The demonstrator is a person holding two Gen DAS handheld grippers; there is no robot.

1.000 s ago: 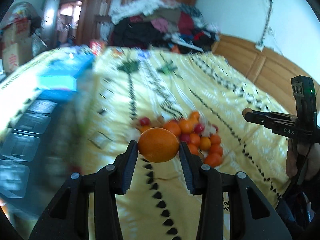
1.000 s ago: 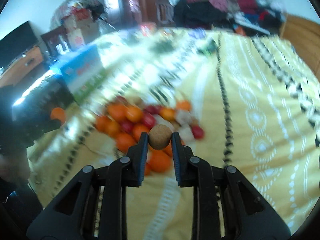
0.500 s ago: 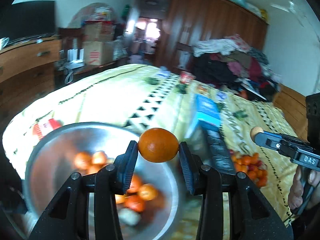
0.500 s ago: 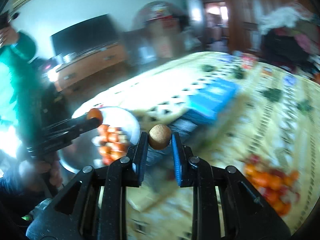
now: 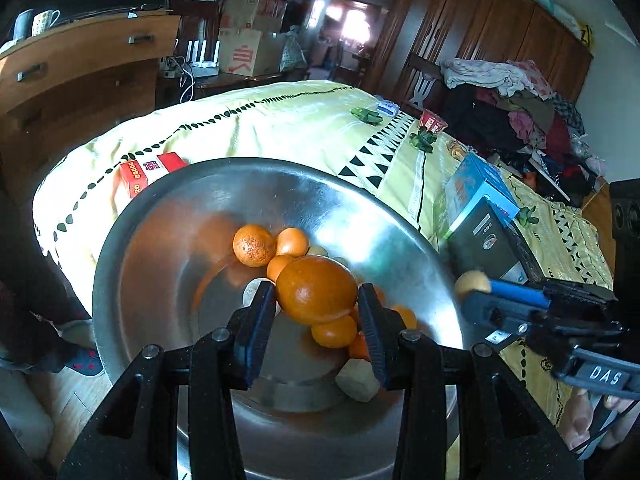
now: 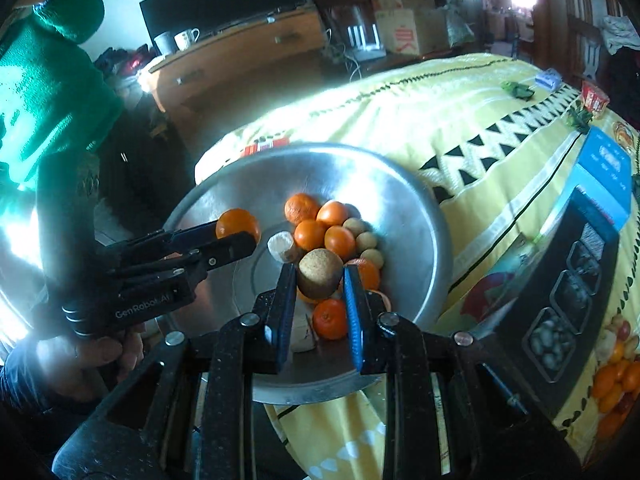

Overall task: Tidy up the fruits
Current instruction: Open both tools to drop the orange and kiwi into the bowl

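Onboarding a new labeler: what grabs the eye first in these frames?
The big steel bowl on the yellow bedspread, already holding oranges and small tan fruits. Over it, the left tool clamps a large orange and the right tool clamps a brown kiwi-like fruit. A leftover fruit pile sits at the far right edge.

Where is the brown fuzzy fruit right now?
The kiwi is pinched in the right gripper, held over the metal bowl, just above the oranges inside.

Bowl (image 5: 120, 264) centre crowded with oranges (image 5: 276, 248)
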